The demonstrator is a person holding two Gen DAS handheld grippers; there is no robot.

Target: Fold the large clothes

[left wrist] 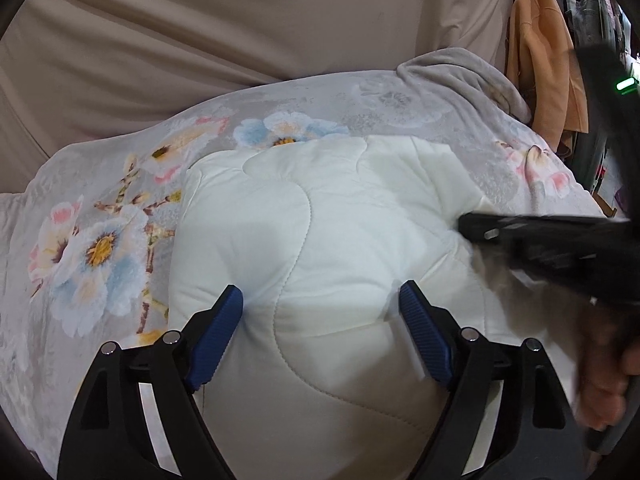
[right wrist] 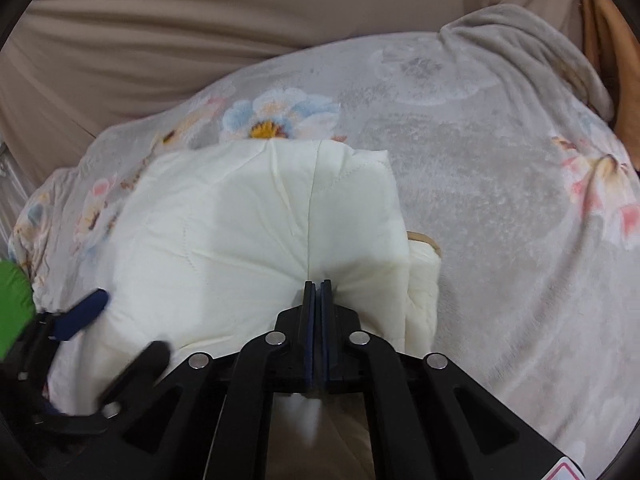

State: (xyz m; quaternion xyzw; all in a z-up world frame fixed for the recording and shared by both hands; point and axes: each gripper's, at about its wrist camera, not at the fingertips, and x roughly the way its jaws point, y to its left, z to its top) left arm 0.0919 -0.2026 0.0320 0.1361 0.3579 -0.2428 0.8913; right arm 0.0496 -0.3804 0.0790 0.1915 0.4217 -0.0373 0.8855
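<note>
A folded white quilted garment [left wrist: 320,216] lies on a grey floral blanket [left wrist: 100,220]; it also shows in the right wrist view [right wrist: 260,220]. My left gripper [left wrist: 320,304] is open, its blue pads set wide apart and pressing on the near part of the white bundle. My right gripper [right wrist: 318,286] is shut on the near edge of the white garment, with the cloth puckered at its tips. It shows from the side in the left wrist view [left wrist: 464,226], at the bundle's right edge. The left gripper shows blurred in the right wrist view [right wrist: 120,320], at lower left.
The floral blanket [right wrist: 500,200] covers the bed, with a rumpled grey fold [left wrist: 460,68] at the far right. A beige sheet [left wrist: 240,20] hangs behind. An orange garment [left wrist: 544,72] and other hanging clothes are at the far right.
</note>
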